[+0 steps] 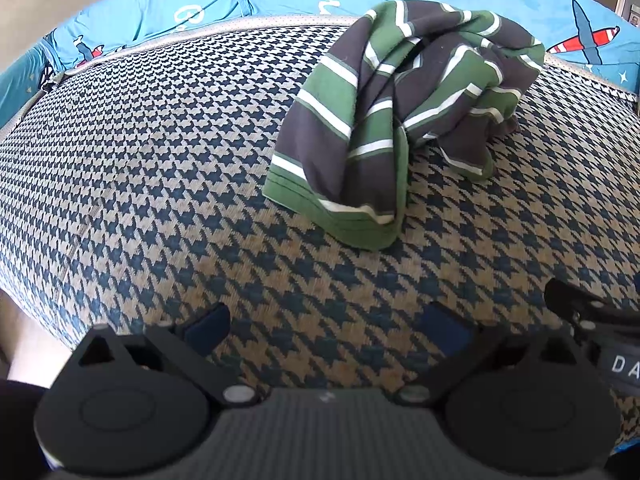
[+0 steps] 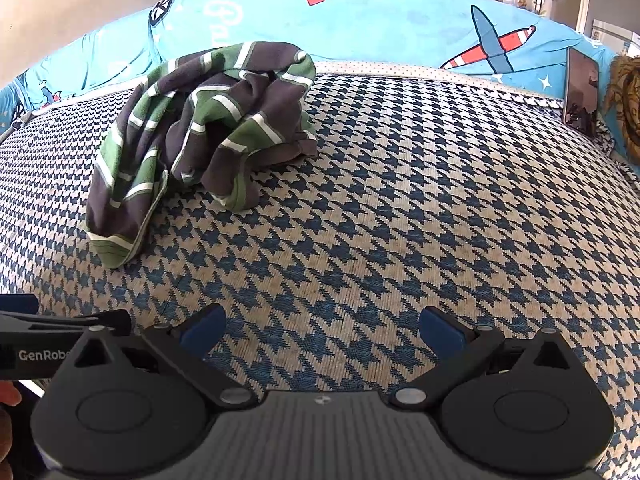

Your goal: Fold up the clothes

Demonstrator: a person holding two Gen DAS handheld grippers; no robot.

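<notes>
Only my right wrist cam catches the phone (image 2: 581,90) propped upright well to the right of the shirt (image 2: 200,136), w/ a shaggy tan thing (image 2: 624,100) just beside it and a doorway beyond; it also shows my left tongs poking in at the lower left, a fingertip under them. The left cam instead gets the bed's left edge dropping off, far left of the shirt (image 1: 396,112), and my right tongs' black finger at its lower right. Mattress cover (image 2: 400,200) is a coarse woven houndstooth, navy on tan, tight and flat. Behind the shirt runs a smooth sky-blue sheet (image 2: 380,24) printed w/ red-striped planes, stars, white script. Shirt sits toward the back of the cover, just in front of that sheet: soft knit, wide charcoal and green bands split by thin white stripes, heaped in a crumpled mound, folds twisted over each other, one green-hemmed end trailing flat toward me. Not folded at all. Left tongs (image 1: 328,324) are released, blue pads spread wide, nothing between, well short of the shirt. Right tongs (image 2: 322,326) same: spread apart, empty, over bare houndstooth, shirt off to their upper left.
</notes>
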